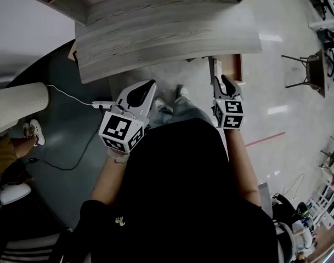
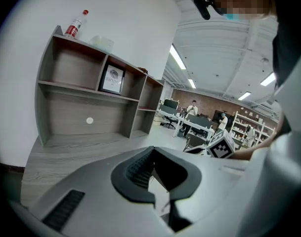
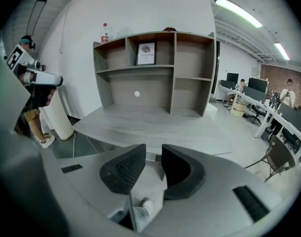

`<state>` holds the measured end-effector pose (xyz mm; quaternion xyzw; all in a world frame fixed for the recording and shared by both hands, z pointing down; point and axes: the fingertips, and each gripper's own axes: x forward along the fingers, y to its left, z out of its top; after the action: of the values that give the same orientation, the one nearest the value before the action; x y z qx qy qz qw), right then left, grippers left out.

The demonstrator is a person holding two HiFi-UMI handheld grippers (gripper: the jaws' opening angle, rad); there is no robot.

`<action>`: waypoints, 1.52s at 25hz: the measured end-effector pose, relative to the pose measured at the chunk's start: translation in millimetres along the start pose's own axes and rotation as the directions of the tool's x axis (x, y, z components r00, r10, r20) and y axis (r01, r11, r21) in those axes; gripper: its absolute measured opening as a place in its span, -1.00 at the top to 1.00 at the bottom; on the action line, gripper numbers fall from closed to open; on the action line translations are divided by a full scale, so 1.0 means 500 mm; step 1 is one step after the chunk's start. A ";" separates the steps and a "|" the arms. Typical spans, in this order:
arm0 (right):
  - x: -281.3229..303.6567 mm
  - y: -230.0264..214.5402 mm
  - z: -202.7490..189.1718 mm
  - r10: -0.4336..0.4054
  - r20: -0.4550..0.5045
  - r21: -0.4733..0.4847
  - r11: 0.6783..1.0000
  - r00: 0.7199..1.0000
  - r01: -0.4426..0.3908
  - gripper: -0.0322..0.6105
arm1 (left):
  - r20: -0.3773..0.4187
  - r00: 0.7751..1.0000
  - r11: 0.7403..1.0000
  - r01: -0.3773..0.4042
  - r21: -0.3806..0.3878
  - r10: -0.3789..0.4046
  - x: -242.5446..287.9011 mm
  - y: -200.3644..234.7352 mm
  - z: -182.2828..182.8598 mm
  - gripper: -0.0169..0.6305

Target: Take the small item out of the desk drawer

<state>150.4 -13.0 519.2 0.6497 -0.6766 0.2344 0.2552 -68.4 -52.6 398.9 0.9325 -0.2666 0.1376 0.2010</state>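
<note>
A wood-grain desk (image 1: 167, 37) stands in front of me. At its right side a narrow drawer (image 1: 227, 67) is pulled out a little, and I cannot see inside it. No small item shows in any view. My right gripper (image 1: 224, 82) hovers just in front of the drawer. Its black pads stand slightly apart with nothing between them, seen closer as the right gripper (image 3: 153, 152). My left gripper (image 1: 149, 87) hangs below the desk's front edge at the left. In its own view the left gripper (image 2: 152, 149) has its tips together, and it holds nothing.
A shelf unit (image 3: 155, 68) stands on the desk, with a framed picture (image 3: 146, 53) inside and a bottle (image 3: 105, 32) on top. A white cylinder (image 1: 18, 106) and a cable (image 1: 73, 97) are on the floor at left. A chair (image 1: 312, 70) stands far right.
</note>
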 end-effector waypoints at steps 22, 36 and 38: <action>0.290 -0.176 -0.314 -0.029 -0.404 -0.009 1.000 0.914 0.028 0.17 | -0.139 0.958 0.962 -0.263 -0.073 0.252 0.036 0.001 -0.056 0.92; 0.420 -0.221 -0.409 -0.065 -0.545 -0.055 0.998 0.836 0.042 0.11 | -0.207 0.915 0.924 -0.371 -0.089 0.347 0.042 0.010 -0.095 0.92; 0.433 -0.226 -0.419 -0.073 -0.560 -0.061 0.997 0.825 0.047 0.10 | -0.200 0.915 0.924 -0.373 -0.083 0.351 0.043 0.010 -0.095 0.92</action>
<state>266.1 -46.7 817.8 0.5671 -0.5560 0.3919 0.4645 -60.6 -44.5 450.2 0.8367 -0.4230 0.2407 0.2511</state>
